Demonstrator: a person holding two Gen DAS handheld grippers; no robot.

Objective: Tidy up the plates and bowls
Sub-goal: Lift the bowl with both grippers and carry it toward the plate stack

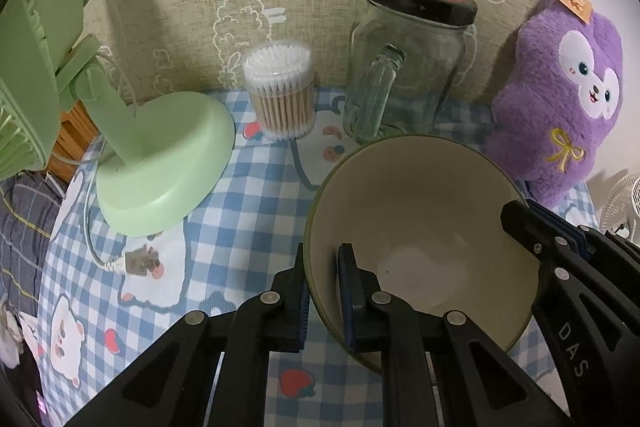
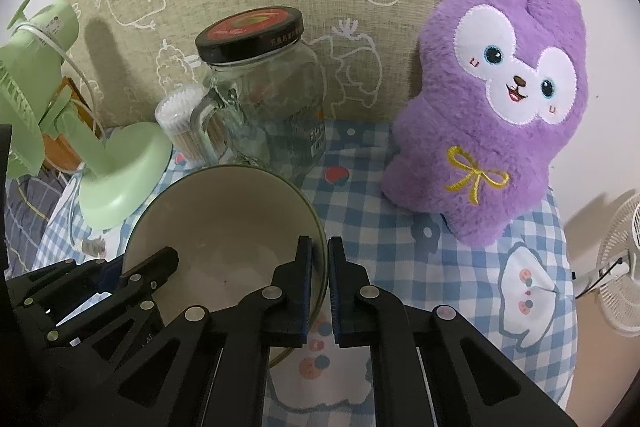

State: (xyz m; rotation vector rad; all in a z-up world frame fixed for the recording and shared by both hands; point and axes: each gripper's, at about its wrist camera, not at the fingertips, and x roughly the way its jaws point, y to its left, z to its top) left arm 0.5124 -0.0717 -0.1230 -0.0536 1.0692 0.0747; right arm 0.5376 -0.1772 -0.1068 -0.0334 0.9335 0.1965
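Left wrist view first: we see the cream-coloured ceramic bowl with a dark green rim (image 1: 416, 227) sitting tilted on the blue-and-white checked cloth (image 1: 248, 195), just in front of the lidded glass jar with a handle (image 1: 412, 67). We judge the bowl stiff, fairly heavy for its size, glazed and so slippery, and breakable if dropped; the rim wall is the sensible place to pinch. Our left gripper (image 1: 322, 301) does just that: its two fingers straddle the near-left rim, one pad outside and one inside, closed down to the wall's thickness. At the right of this view the right gripper (image 1: 532, 227) reaches over the opposite rim. A green desk fan (image 1: 160, 167), a tub of cotton swabs (image 1: 280, 91) and a purple plush toy (image 1: 568, 95) stand around.

Right wrist view next: the same bowl (image 2: 224, 227) lies left of centre, with the right gripper (image 2: 320, 291) pinching its right-hand rim, the pads nearly together with the thin wall between them. The left gripper (image 2: 132, 279) shows at the far side. So we hold the bowl from both sides; with a smooth glaze we would keep both pinches firm and level.
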